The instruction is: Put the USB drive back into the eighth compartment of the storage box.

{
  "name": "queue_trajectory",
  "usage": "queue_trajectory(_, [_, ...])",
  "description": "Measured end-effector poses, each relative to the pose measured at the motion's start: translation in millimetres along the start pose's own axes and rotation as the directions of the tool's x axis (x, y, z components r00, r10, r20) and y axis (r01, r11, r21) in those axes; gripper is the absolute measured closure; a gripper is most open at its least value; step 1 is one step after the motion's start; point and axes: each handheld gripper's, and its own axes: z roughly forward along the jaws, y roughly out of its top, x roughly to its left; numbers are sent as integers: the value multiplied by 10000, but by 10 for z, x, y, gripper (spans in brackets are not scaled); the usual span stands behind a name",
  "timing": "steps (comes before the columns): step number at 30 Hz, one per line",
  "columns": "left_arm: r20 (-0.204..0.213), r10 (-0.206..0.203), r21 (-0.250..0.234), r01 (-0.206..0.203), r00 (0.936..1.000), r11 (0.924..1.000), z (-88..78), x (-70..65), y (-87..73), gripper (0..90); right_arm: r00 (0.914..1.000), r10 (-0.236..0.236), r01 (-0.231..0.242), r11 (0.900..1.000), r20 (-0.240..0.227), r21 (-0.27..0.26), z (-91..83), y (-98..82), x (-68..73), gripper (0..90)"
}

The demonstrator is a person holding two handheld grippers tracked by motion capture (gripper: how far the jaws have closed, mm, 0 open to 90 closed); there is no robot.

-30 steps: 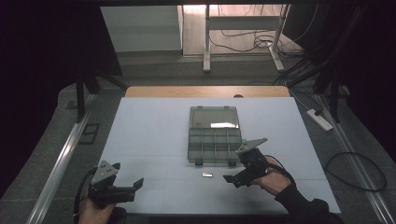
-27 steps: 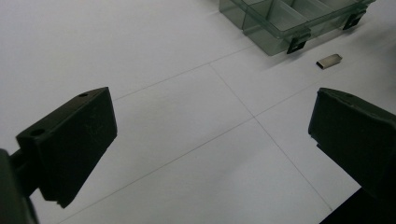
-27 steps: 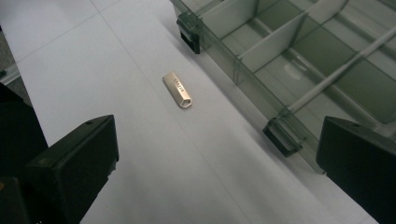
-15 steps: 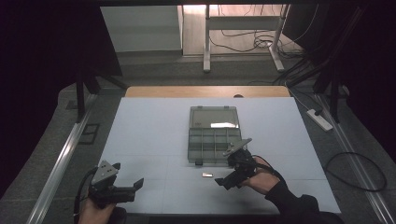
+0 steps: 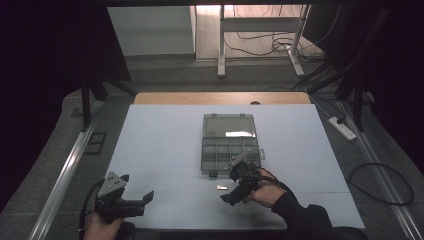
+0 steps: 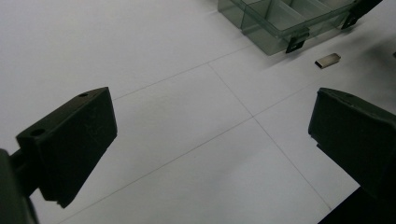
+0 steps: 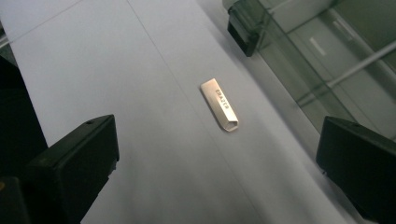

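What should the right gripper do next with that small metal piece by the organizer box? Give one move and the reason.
Probably lower the right gripper straight onto the small metal piece and close. Its jaws stand open, with the piece lying flat on the white table ahead of them, untouched, just in front of the open organizer box. The left gripper is open too, well off to the side.

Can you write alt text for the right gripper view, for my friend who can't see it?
A small flat metal piece lies on the white table, ahead between the open right gripper. A clear compartment box sits beside it.
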Motion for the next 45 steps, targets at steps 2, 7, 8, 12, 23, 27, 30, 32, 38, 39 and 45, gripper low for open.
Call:
queue_trajectory(2, [25, -25, -6, 25, 10000, 10000, 0, 2, -1, 11, 10000, -93, 93, 9999, -31, 127, 46, 25, 21, 0])
queue_trajectory(7, [51, -54, -21, 54, 10000, 10000, 0, 7, -1, 12, 9994, -353, 355, 9982, -49, 485, 156, 62, 69, 0])
queue_trajectory(8, [53, -55, -19, 55, 10000, 10000, 0, 7, -1, 12, 9990, -439, 443, 9975, -68, 542, 177, 66, 74, 0])
queue_trajectory(12, [57, -54, -16, 54, 10000, 10000, 1, 9, -1, 12, 9978, -653, 656, 9948, -64, 779, 264, 85, 97, 0])
queue_trajectory(23, [72, -29, 4, 29, 10000, 10000, 1, 9, 0, 12, 9925, -1189, 1145, 9859, 296, 1223, 462, 117, 136, 47])
queue_trajectory(27, [84, -21, 8, 20, 10000, 10000, 2, 7, 1, 12, 9884, -1454, 1401, 9845, 447, 1055, 438, 120, 127, 165])
queue_trajectory(30, [76, -18, 10, 18, 10000, 10000, 2, 7, 2, 12, 9886, -1461, 1424, 9857, 364, 903, 392, 130, 102, 348])
queue_trajectory(32, [84, -21, 11, 21, 10000, 10000, 3, 7, 2, 12, 9880, -1503, 1468, 9854, 366, 863, 372, 136, 78, 484])
queue_trajectory(38, [98, -15, -3, 15, 10000, 10000, 3, 7, 0, 12, 9875, -1574, 1564, 9837, 35, 883, 345, 149, -1, 790])
queue_trajectory(39, [98, -13, -3, 13, 10000, 10000, 3, 7, 0, 12, 9877, -1562, 1556, 9839, -3, 882, 346, 153, 0, 791])
queue_trajectory(45, [96, -16, 13, 16, 10000, 10000, 5, 6, 3, 12, 9900, -1404, 1410, 9870, -132, 777, 339, 145, -26, 790])
